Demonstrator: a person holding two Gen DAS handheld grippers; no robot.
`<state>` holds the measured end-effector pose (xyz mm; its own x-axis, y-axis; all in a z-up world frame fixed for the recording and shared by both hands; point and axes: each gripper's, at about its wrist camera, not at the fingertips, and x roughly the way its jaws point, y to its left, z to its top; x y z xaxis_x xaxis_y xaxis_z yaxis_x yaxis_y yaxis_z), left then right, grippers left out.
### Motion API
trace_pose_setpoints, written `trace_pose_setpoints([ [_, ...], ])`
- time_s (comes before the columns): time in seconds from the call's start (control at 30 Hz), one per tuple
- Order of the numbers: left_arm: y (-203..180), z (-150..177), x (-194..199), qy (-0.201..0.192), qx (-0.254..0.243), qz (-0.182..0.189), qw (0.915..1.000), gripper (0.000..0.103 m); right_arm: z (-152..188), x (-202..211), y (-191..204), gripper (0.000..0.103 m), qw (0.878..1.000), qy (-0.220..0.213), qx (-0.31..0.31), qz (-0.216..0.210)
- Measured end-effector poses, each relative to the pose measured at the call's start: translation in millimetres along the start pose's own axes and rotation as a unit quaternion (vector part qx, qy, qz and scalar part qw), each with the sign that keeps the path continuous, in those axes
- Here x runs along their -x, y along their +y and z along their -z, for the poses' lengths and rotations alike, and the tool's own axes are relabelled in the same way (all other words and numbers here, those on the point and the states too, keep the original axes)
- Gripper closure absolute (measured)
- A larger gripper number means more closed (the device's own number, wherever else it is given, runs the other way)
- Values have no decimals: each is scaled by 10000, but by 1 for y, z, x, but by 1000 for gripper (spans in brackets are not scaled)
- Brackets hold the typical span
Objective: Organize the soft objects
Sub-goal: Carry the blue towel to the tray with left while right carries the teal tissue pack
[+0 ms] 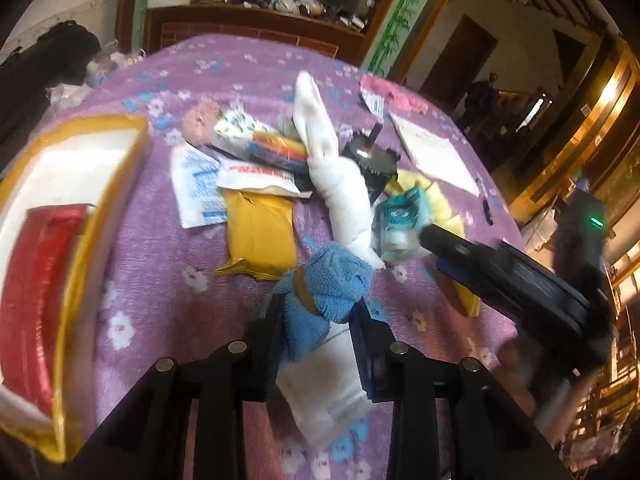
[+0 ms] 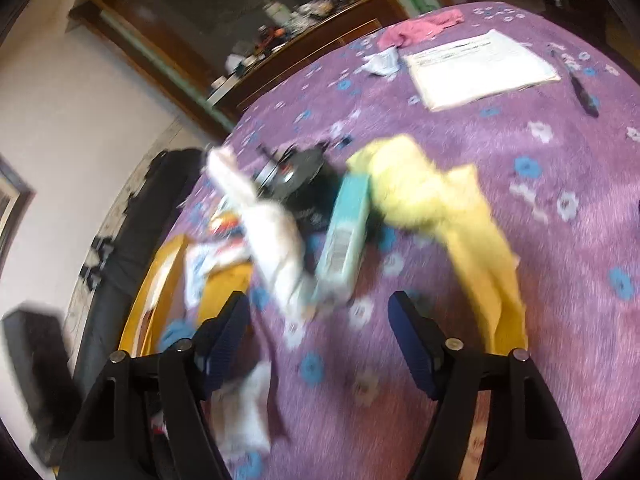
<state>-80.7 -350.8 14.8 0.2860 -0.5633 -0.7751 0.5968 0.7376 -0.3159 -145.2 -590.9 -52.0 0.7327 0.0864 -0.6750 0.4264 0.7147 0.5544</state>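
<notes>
In the left wrist view my left gripper point(image 1: 318, 312) is shut on a blue terry cloth point(image 1: 328, 284), which bulges out above the fingers over the purple flowered bedcover point(image 1: 160, 280). Just beyond it lie a rolled white towel point(image 1: 340, 172) and a teal tissue packet point(image 1: 400, 220) on a yellow cloth point(image 1: 436, 200). My right gripper point(image 1: 436, 254) reaches in from the right beside the teal packet. In its own blurred view the right gripper point(image 2: 320, 320) stands open with only bedcover between its fingers, short of the white towel point(image 2: 272, 232), teal packet point(image 2: 344, 236) and yellow cloth point(image 2: 432, 200).
A yellow box point(image 1: 136, 168) with a white inside holds a red pack point(image 1: 36, 280) at the left. Packets point(image 1: 258, 232), a black device point(image 1: 372, 156), a paper sheet point(image 2: 480, 68), a pen point(image 2: 582, 92) and a pink cloth point(image 2: 420, 28) lie around. A wooden shelf stands behind.
</notes>
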Motion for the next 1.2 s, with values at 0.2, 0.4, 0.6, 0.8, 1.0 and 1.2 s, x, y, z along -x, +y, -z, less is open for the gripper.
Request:
trace_pose_setpoints([
  [0.2, 4, 7, 22, -170, 57, -50, 9998, 71, -6, -20, -9, 92, 9992, 139, -341, 178],
  [0.4, 11, 15, 37, -216, 136, 4, 9997, 71, 19, 24, 12, 93, 9988, -445, -159, 118],
  [0.6, 19, 21, 67, -405, 278, 99, 9987, 71, 34, 57, 45, 93, 9962, -847, 47, -193],
  [0.8, 45, 22, 111, -782, 513, -33, 9956, 71, 51, 66, 95, 93, 9896, -685, 686, -1066],
  [1.0, 97, 18, 143, -1049, 901, -526, 9890, 71, 71, 34, 141, 93, 9787, 1, 1016, -1785],
  [1.2, 151, 12, 142, -1039, 1175, -1089, 9816, 71, 82, -14, 178, 93, 9697, 717, 1154, -2032],
])
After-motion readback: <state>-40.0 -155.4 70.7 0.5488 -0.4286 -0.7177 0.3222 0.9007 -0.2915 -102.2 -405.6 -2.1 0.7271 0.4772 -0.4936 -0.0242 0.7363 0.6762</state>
